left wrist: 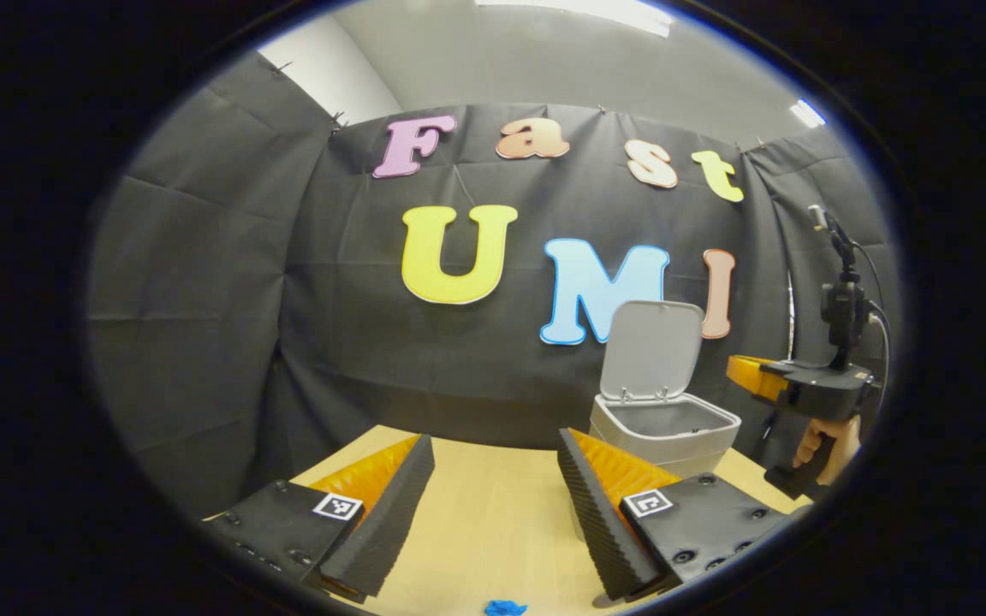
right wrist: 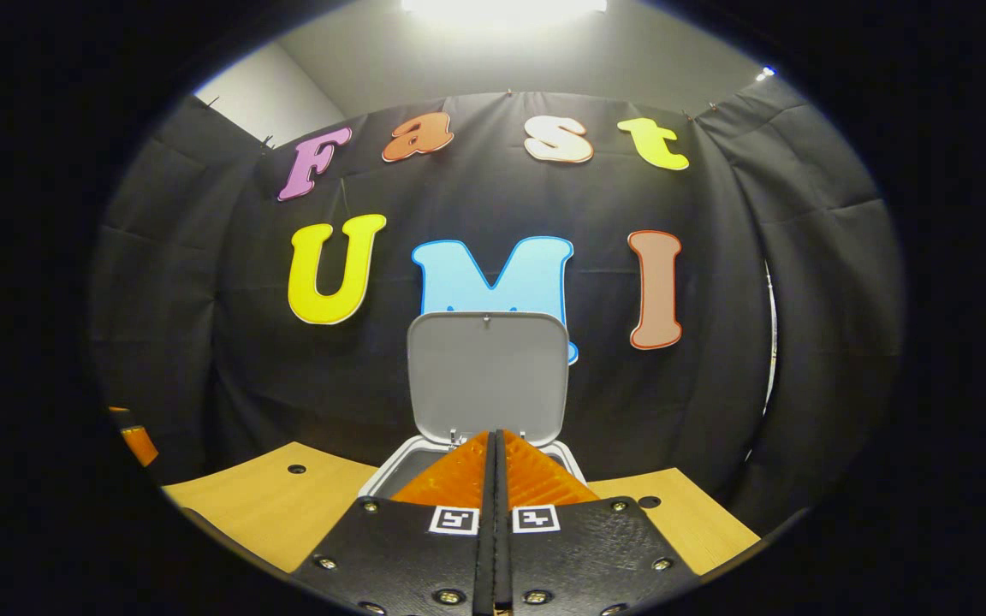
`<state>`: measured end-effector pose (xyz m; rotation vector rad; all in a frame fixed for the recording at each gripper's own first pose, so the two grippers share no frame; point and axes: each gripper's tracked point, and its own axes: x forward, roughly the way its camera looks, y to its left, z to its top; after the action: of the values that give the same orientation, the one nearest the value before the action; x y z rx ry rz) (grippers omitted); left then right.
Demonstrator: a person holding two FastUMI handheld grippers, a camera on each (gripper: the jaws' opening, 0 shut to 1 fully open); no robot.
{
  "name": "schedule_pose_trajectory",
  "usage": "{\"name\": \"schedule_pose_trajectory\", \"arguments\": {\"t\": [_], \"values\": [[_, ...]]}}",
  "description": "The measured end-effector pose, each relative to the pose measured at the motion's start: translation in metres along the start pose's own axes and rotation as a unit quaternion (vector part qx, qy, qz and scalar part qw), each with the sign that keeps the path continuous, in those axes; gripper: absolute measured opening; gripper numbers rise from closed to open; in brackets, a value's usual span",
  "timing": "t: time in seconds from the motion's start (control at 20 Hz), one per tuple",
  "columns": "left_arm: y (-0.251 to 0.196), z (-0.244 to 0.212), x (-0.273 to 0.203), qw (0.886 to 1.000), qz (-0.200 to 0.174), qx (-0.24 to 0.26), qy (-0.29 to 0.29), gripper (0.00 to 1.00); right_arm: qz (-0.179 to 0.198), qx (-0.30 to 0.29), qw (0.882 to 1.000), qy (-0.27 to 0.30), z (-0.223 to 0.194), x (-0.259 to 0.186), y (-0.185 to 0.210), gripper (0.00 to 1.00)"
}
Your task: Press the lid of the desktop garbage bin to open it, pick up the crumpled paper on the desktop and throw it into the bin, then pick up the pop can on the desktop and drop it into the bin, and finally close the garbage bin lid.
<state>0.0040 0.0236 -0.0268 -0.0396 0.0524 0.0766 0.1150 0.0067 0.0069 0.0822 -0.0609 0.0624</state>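
The garbage bin [left wrist: 662, 428] is seen standing on the wooden table [left wrist: 493, 513] against the booth's wall, its lid [right wrist: 488, 376] raised upright. No legible brand or label is seen on it. The left hand-held gripper [left wrist: 493, 505] is held wide apart and empty above the table. The right hand-held gripper [right wrist: 494, 479] is pressed together on nothing, poised just before the bin's opening. A small blue scrap [left wrist: 505, 607] lies on the table.

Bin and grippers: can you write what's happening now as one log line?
bin: lid up, open | left gripper: open, empty, over table | right gripper: shut, empty, before bin
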Motion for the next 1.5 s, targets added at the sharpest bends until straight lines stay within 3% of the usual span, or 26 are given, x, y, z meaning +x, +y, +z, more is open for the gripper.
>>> {"name": "schedule_pose_trajectory", "arguments": {"t": [0.7, 0.75, 0.9, 0.95, 1.0, 1.1, 1.2, 1.5], "values": [[-0.011, -0.034, -0.004, 0.999, -0.034, 0.021, 0.021, 0.94, -0.017, 0.008, 1.0, 0.024, -0.014, -0.079, 0.0, 0.02], [-0.01, -0.037, -0.004, 0.999, -0.036, 0.021, 0.023, 0.95, -0.016, 0.007, 1.0, 0.026, -0.015, -0.084, 0.001, 0.07], [-0.011, -0.049, -0.007, 0.998, -0.04, 0.021, 0.034, 0.95, -0.013, 0.006, 0.999, 0.037, -0.023, -0.095, 0.001, 0.35], [-0.011, -0.056, -0.009, 0.998, -0.04, 0.019, 0.039, 0.95, -0.011, 0.007, 0.999, 0.04, -0.023, -0.1, 0.005, 0.39], [-0.011, -0.062, -0.011, 0.998, -0.041, 0.018, 0.043, 0.95, -0.012, 0.009, 0.999, 0.042, -0.024, -0.102, 0.005, 0.61], [-0.012, -0.076, -0.013, 0.997, -0.046, 0.021, 0.054, 0.95, -0.009, 0.015, 0.999, 0.04, -0.023, -0.11, 0.01, 0.82], [-0.011, -0.091, -0.013, 0.996, -0.052, 0.029, 0.067, 0.95, -0.015, 0.019, 0.999, 0.028, -0.018, -0.117, 0.009, 0.9], [-0.01, -0.143, -0.012, 0.992, -0.061, 0.029, 0.11, 0.95, -0.035, 0.008, 0.999, 0.019, -0.019, -0.13, 0.006, 0.92]]}}
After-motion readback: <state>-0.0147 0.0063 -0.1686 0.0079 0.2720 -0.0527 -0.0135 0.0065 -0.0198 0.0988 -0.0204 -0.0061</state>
